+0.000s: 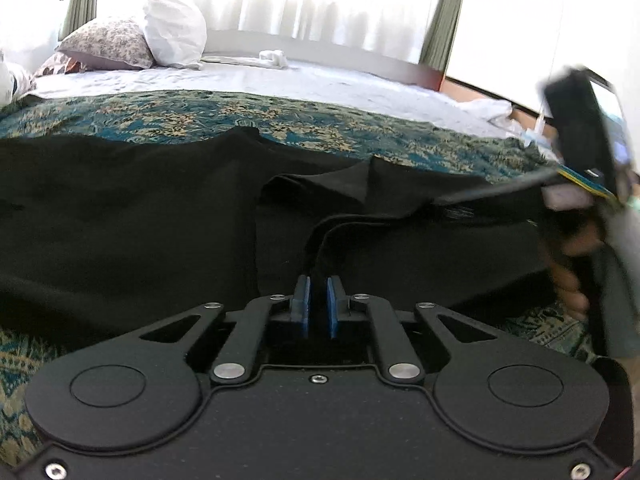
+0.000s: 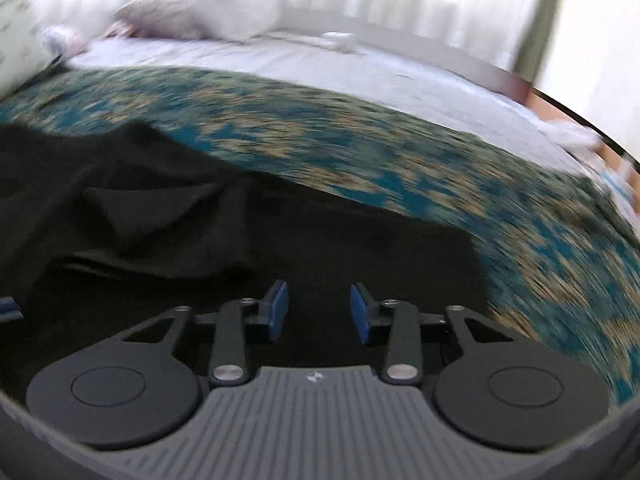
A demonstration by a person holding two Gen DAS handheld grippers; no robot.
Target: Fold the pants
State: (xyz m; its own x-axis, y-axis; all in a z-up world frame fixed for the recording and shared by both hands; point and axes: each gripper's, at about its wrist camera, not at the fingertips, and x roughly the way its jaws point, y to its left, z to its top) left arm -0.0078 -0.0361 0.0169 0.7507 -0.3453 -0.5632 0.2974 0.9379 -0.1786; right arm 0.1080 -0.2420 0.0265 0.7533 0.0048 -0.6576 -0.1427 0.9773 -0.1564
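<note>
Black pants (image 1: pixel 120 220) lie spread across the bed (image 1: pixel 280 120), ready for folding. Left gripper (image 1: pixel 319 304) fingers pinch a fabric fold at 12 o'clock; right gripper (image 2: pixel 319 312) fingers are spread, empty.

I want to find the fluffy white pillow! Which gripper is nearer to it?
Left, though neither is close. The white pillow sits far up the bed from the left gripper; the right gripper, farther right, hangs over the pants.
</note>
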